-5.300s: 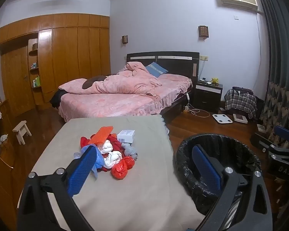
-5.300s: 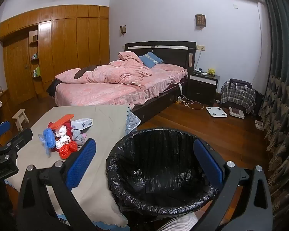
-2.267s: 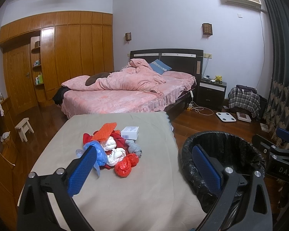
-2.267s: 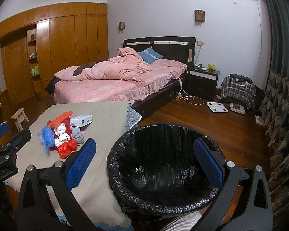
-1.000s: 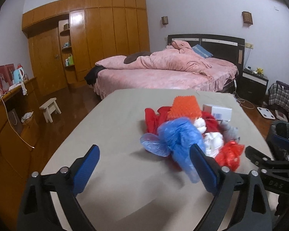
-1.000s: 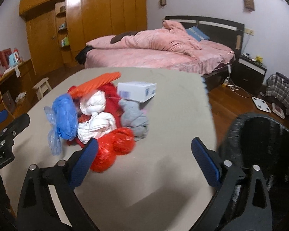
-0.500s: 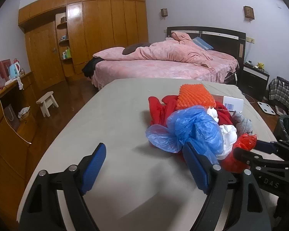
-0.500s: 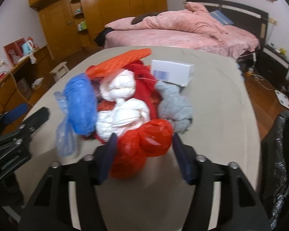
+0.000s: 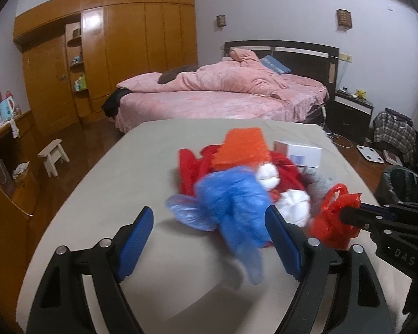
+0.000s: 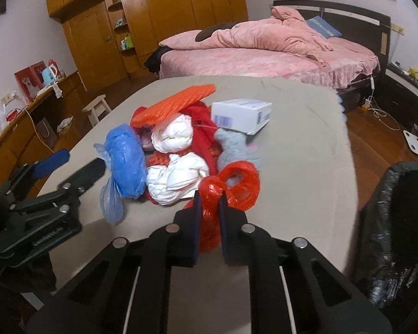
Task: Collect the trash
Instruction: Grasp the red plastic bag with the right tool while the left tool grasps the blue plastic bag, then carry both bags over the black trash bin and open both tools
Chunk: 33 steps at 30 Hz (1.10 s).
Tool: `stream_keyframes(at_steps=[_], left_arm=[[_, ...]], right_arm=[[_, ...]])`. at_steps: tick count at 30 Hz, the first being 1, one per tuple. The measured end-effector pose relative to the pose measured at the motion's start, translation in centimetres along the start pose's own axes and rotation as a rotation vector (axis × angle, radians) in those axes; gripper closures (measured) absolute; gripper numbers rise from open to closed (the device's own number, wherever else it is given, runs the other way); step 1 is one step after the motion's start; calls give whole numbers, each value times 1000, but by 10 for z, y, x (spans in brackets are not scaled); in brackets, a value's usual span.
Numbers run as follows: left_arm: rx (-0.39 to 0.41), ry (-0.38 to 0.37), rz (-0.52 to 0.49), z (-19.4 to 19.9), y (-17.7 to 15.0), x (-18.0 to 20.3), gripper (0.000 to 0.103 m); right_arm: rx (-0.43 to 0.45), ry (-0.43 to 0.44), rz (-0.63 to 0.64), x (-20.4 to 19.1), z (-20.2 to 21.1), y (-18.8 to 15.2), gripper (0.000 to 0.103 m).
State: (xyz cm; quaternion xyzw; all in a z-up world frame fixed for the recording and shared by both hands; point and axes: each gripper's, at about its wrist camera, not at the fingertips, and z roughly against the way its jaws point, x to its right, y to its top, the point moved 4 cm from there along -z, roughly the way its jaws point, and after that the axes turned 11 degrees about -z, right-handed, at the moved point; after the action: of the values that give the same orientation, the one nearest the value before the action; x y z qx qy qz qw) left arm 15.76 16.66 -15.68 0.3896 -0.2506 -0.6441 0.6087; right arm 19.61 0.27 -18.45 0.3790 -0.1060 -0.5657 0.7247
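- A bedroom with a wooden wardrobe wall [image 9: 125, 41] and a bed [image 9: 223, 97] under pink covers lies behind a counter [image 9: 131, 167] draped in grey-beige cloth, where a heap of trash sits near the middle.
- The right gripper [image 10: 208, 211] has its jaws pressed onto a red plastic bag [image 10: 231, 183] at the near edge of the heap; the bag's crumpled body runs back between the fingers toward the camera while its looped handle points away, toward the bed.
- In the left wrist view the same bag [image 9: 334, 220] hangs pinched at the tip of the right gripper [image 9: 345, 217], just right of the pile.
- The left gripper [image 9: 209, 239] has its jaws spread wide, the right finger beside a blue plastic bag [image 9: 234, 208]; the bag's long axis runs from the pile down toward the camera, its tail trailing between the fingers. The bag is blurred.
- White crumpled wads [image 10: 175, 156], red material [image 10: 200, 128], a grey lump [image 10: 234, 147], an orange ridged sheet [image 10: 175, 103] lying tilted on top, and a white box [image 10: 241, 115] with a barcode make up the rest of the heap.
- A bin lined with a black bag [image 10: 404, 222] stands off the counter's right side.
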Motion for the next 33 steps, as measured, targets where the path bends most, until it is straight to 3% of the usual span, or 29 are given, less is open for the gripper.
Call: stream_keyframes(at_steps=[7,12,16,17,26,33], left_arm=[[-31,-23,-4,-23,3,18,23],[-48,-70,5,-37,4,25,59],[-48,-93,30,-40,3,22,71],[-42,-90,26,-37,4,21,79],[25,-58,45,3,13,10,81],[75,-103,6,31,31,28,81]], right_arm=[[8,-26,-22,24,6,1,93],[14,-40,-23,30,7,0,93],[27,-43,-3,26,9,-1,93],[32,-39,0,25,11,0,93],[88,-13,-3,21,34,13,93],[144,-14,4,24,65,19,93]])
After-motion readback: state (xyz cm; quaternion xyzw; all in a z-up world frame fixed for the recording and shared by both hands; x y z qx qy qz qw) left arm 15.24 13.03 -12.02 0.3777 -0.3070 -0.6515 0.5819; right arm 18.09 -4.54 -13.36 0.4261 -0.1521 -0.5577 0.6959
